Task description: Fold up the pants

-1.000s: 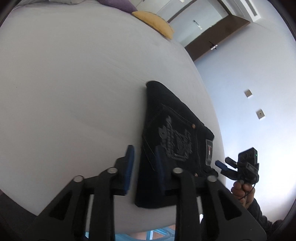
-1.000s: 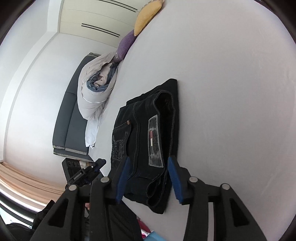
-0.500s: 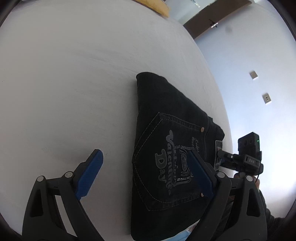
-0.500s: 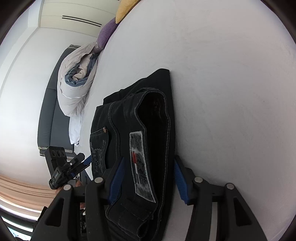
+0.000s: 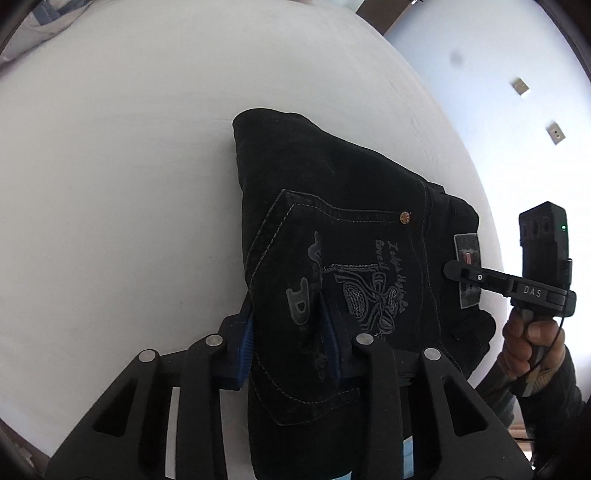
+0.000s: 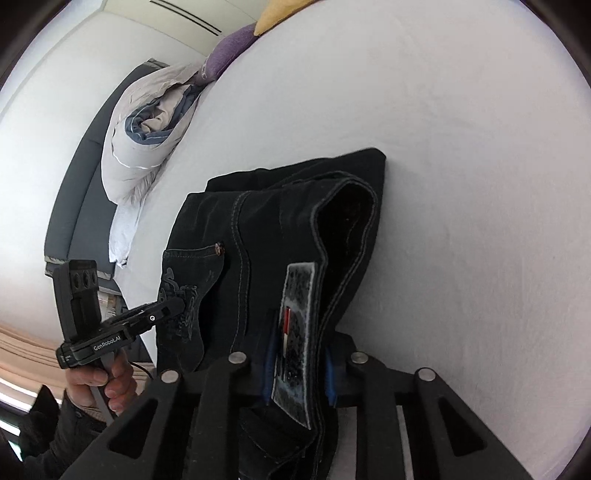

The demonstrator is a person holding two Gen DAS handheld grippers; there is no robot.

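Folded black jeans (image 5: 351,206) lie on the white bed, back pocket with grey embroidery (image 5: 354,288) facing up. My left gripper (image 5: 287,338) has its blue pads on either side of the near pocket edge, and its jaws are closing on a bunched ridge of denim. My right gripper (image 6: 299,367) straddles the waistband by the grey label patch (image 6: 295,332); its jaws are closing too, pads against the fabric. In the left wrist view the right gripper's finger (image 5: 461,275) lies over the label. The pants (image 6: 280,229) rest flat on the sheet.
The white mattress (image 5: 129,184) stretches away beyond the pants. A rolled grey duvet (image 6: 147,122), a purple pillow (image 6: 229,51) and a yellow pillow (image 6: 280,14) lie at its far end. A pale wall with switch plates (image 5: 521,86) runs along one bed edge.
Both grippers came forward and down onto the pants. The left jaws spread wide, then closed on the pocket edge. The right jaws narrowed onto the waistband at the label.
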